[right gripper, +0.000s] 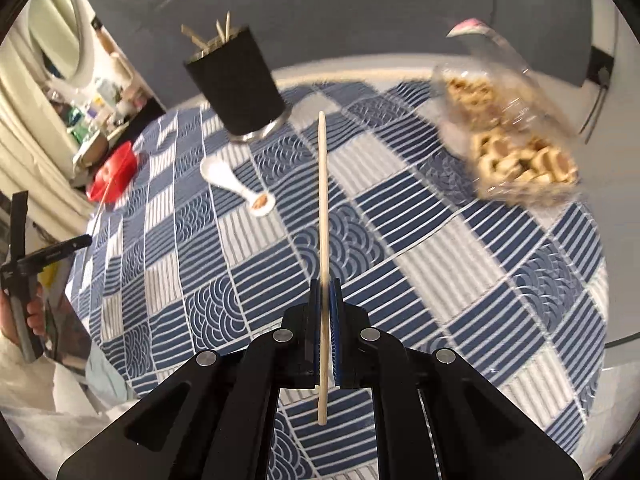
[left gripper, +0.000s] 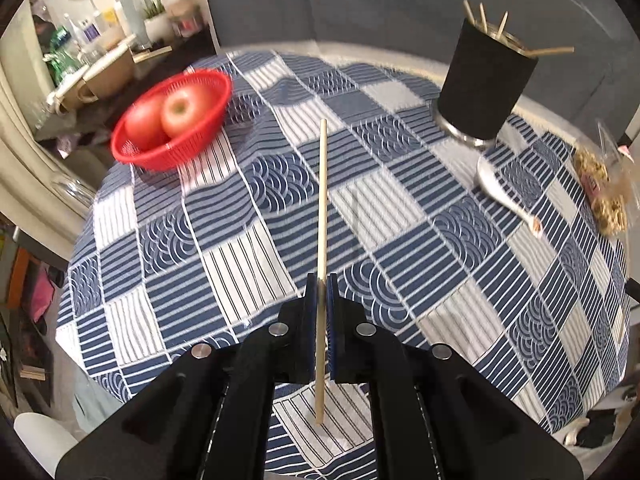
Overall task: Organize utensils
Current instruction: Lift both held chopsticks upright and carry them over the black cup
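My left gripper (left gripper: 321,280) is shut on a wooden chopstick (left gripper: 322,200) that points forward above the table. My right gripper (right gripper: 325,284) is shut on a second wooden chopstick (right gripper: 323,200), also pointing forward. A black utensil holder (left gripper: 486,80) with several chopsticks in it stands at the far right of the left wrist view and at the far left of the right wrist view (right gripper: 240,84). A white ceramic spoon (left gripper: 500,188) lies on the cloth in front of the holder; it also shows in the right wrist view (right gripper: 236,186). The left gripper shows at the left edge of the right wrist view (right gripper: 86,240).
A round table has a blue and white patterned cloth (left gripper: 248,240). A red basket (left gripper: 176,120) with apples sits far left. A clear packet of biscuits (right gripper: 516,152) lies at the right. A grey sofa (left gripper: 400,4) is behind the table.
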`<state>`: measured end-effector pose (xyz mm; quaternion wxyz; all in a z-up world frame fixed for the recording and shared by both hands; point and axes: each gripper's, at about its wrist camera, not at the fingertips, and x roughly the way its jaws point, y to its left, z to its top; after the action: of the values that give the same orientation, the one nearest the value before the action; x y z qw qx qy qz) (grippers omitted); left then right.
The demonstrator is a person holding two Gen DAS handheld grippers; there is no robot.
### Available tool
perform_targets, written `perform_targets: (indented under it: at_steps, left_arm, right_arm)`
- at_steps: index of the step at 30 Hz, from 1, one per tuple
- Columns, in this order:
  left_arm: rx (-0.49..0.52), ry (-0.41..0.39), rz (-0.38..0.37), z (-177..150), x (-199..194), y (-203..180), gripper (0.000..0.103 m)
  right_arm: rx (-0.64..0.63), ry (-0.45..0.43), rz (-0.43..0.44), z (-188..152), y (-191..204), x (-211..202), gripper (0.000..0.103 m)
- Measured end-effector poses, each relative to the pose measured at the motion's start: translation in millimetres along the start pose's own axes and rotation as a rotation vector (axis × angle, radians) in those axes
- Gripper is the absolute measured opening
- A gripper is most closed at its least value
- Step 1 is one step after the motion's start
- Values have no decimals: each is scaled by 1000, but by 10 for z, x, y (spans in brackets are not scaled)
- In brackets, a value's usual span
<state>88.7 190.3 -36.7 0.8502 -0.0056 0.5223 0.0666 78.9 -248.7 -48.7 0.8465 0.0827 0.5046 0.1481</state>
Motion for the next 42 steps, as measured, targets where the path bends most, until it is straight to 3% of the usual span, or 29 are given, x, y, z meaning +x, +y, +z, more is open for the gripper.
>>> perform_targets:
  at_steps: [11, 17, 21, 24, 26, 33, 42]
  left_arm:
    - [-40, -116, -62, 539, -464, -140, 5]
    - [-40, -177, -63, 957, -630, -312, 5]
    - [-40, -200, -74, 1244, -667, -410, 5]
    - [-22, -228, -55, 1457, -671, -513, 5]
    - [-35, -236, -100, 1609, -664, -567, 5]
    - [-37, -270, -143, 2025, -529, -800, 5]
    - [-98, -311, -330, 2494, -196, -1006, 5]
  right_arm:
    - [-6, -169, 37, 326, -149, -607, 4]
    - [7, -248, 130, 788, -173, -765, 4]
    - [-56, -312, 167, 1191, -54, -836, 4]
    - [-101, -348, 169, 1487, 57, -786, 4]
    - [-113, -353, 183, 1668, 121, -734, 4]
    - [-208, -386, 223, 2285, 409, -522, 4]
    - [-218, -370, 322, 2845, 525, -1, 4]
